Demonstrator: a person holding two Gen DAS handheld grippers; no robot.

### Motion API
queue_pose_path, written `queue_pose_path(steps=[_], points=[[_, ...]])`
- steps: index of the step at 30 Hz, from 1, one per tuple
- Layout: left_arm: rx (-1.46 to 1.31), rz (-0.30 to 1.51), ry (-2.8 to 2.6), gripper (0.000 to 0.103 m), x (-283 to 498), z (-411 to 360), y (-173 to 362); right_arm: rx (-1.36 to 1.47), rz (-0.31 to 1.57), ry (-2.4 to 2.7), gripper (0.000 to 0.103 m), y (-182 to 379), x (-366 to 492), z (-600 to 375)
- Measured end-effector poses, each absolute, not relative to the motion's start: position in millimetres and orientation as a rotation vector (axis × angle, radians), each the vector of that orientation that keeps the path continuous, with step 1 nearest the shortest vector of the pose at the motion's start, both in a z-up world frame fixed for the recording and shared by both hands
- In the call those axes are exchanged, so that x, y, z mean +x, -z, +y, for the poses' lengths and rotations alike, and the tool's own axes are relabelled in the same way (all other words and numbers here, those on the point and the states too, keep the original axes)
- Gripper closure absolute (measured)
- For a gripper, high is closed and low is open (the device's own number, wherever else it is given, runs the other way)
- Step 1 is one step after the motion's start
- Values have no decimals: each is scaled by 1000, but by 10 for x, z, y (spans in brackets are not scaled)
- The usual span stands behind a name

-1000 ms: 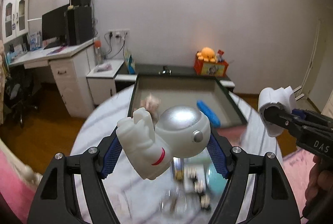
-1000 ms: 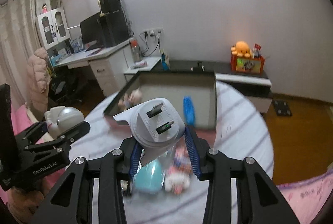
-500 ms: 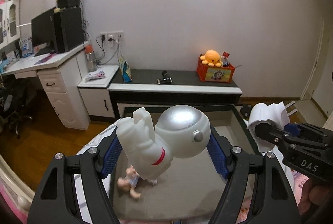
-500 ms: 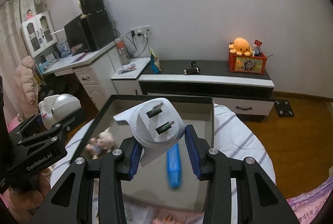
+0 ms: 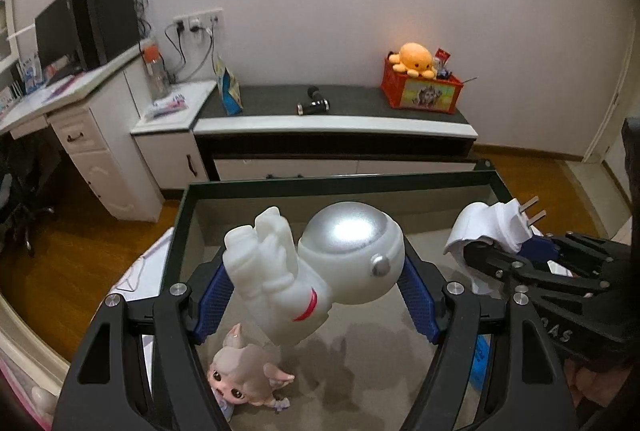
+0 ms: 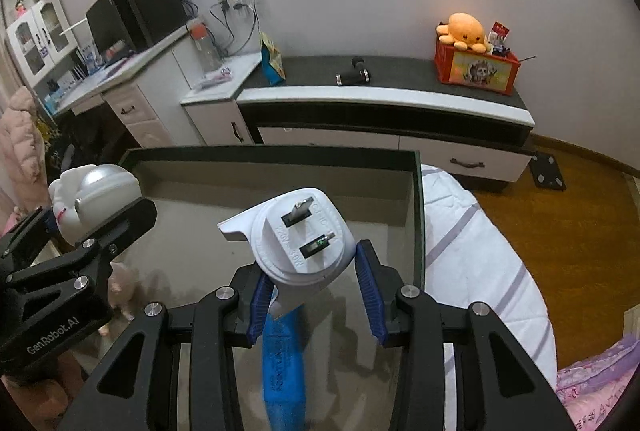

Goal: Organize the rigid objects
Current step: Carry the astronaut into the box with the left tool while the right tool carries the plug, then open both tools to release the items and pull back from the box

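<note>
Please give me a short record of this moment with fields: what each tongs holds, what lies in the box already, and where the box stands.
left tongs: shut on the astronaut figure, held above the box
right tongs: shut on the white plug adapter, prongs facing the camera, above the box
box: open, dark rim, grey floor, standing on the white striped cloth
already in the box: doll on the left side, blue object towards the right side
behind the box: low cabinet against the wall
</note>
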State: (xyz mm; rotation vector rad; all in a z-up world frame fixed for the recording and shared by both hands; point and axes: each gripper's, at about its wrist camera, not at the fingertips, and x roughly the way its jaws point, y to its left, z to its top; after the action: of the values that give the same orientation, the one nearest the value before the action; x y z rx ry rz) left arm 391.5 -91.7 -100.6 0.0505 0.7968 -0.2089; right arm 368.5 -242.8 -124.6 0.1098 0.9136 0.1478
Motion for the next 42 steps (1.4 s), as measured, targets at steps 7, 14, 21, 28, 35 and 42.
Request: queue_pose_path(steps=[7,14,21,28,35,42], points=[[95,859,190,8,3986,-950,1069,73,942,-133,55,1292,3753,-2374],[49,811,159,3,3811,-746,843,72,931,-136,25,1208,3685,-2347],[-1,686,125,0,3195,-438,412,109,857,-130,0,916,3296,-2332],[-12,595,98,0,2172,-191,20,136,752,-125,0,468,2434,-2254],[-35,495,91,0,1149,-34,-294,168,581,-99,0,-22,1204,-2222],[-11,403,84,0,254,-39,-509,155,421,-66,0,-376,175,-2184]])
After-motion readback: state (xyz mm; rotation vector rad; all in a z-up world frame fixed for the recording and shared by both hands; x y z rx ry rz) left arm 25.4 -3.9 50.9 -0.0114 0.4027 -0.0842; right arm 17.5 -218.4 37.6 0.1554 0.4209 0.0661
